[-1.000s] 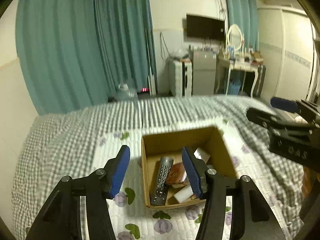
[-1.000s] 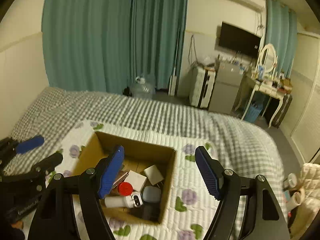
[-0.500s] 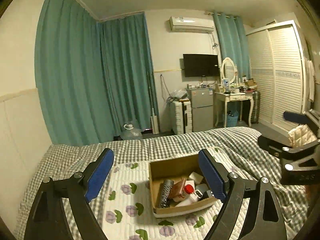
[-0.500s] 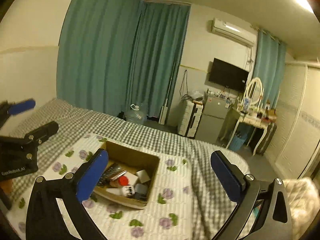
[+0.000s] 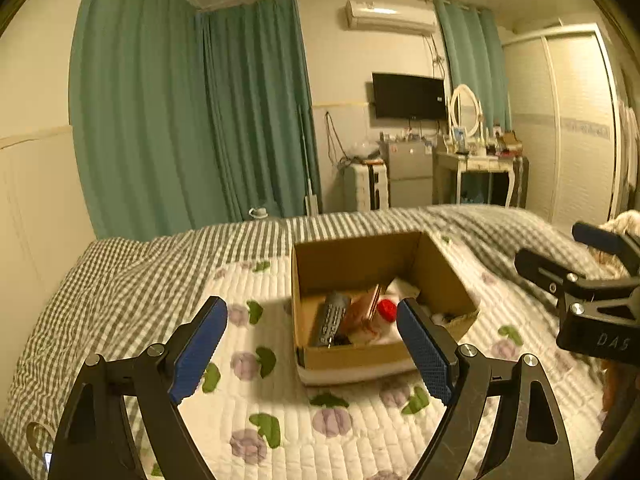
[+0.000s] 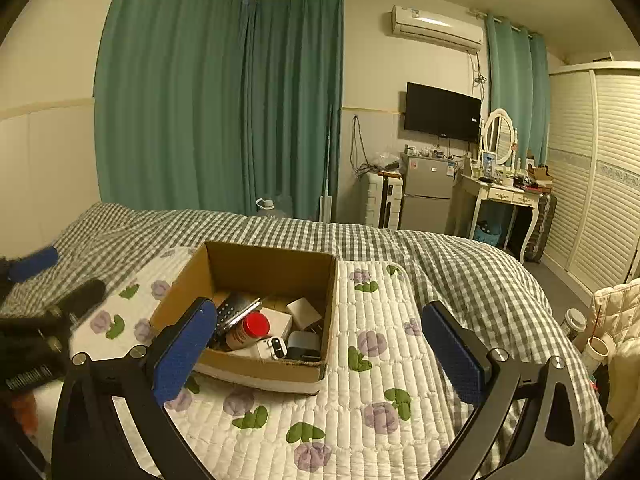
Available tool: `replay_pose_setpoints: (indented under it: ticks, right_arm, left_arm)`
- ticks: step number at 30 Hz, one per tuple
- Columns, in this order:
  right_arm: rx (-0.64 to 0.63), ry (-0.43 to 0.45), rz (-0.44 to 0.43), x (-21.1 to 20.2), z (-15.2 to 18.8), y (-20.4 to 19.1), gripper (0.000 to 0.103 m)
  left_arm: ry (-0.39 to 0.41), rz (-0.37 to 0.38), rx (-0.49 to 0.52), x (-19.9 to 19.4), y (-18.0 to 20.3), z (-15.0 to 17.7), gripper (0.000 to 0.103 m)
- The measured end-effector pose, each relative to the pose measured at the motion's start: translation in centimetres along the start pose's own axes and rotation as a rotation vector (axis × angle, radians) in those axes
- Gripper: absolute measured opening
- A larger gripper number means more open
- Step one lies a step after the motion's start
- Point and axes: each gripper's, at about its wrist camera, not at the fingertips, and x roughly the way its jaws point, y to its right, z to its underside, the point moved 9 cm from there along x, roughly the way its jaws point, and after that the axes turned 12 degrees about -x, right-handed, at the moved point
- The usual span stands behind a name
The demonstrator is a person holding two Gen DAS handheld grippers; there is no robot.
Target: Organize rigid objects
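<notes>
The cardboard box (image 6: 256, 268) stood open-topped on the quilted floral mat (image 6: 384, 368), which lay over the checked bedcover (image 6: 460, 264) of the bed. All four box walls stood upright; the near wall showed a frayed top edge in the right wrist view. Inside, packed close and overlapping, lay a dark remote control (image 6: 234, 308), a bottle with a red cap (image 6: 256, 324), a small white box (image 6: 302, 309), a grey rounded item (image 6: 303, 342) and a white device (image 6: 276, 347). The remote leaned against the left inner wall.

The left gripper (image 5: 312, 344) hung above the mat short of the box, its jaws spread wide and holding nothing; the right-hand jaw overlapped the box's near right corner in that view. The right gripper (image 6: 320, 356) was likewise spread wide and empty, its left-hand jaw crossing the box's near left corner in its own view. Neither gripper touched the box.

Bare mat was open on the box's left, right and near sides. The mat's far edge ran just behind the box. The far edge of the bed faced the green curtains (image 6: 216, 112) and a dressing table (image 6: 500, 192) beyond the floor.
</notes>
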Motion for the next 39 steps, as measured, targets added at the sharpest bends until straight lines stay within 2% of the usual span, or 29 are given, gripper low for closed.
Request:
replay_pose_setpoints:
  ticks: [6, 11, 16, 30, 39]
  right_arm:
    - [0.026, -0.050, -0.027, 1.8, 2.6, -1.0, 0.103]
    - [0.040, -0.068, -0.005, 2.0, 3.5, -0.5, 0.103]
    - [0.059, -0.068, 0.015, 1.9, 3.7, 0.2, 0.103]
    - [0.070, -0.067, -0.007, 1.8, 3.6, 0.0, 0.103]
    - [0.050, -0.062, 0.006, 1.9, 3.6, -0.2, 0.103]
  left_arm:
    - [-0.015, -0.012, -0.042, 0.4, -1.0, 1.2, 0.089]
    - [-0.003, -0.010, -0.040, 0.0, -0.9, 1.4, 0.089]
    - [-0.026, -0.005, -0.038, 0.2, -0.7, 2.0, 0.089]
    - [-0.072, 0.023, -0.064, 0.7, -0.3, 2.7, 0.089]
    - [-0.097, 0.014, -0.049, 1.1, -0.1, 3.2, 0.089]
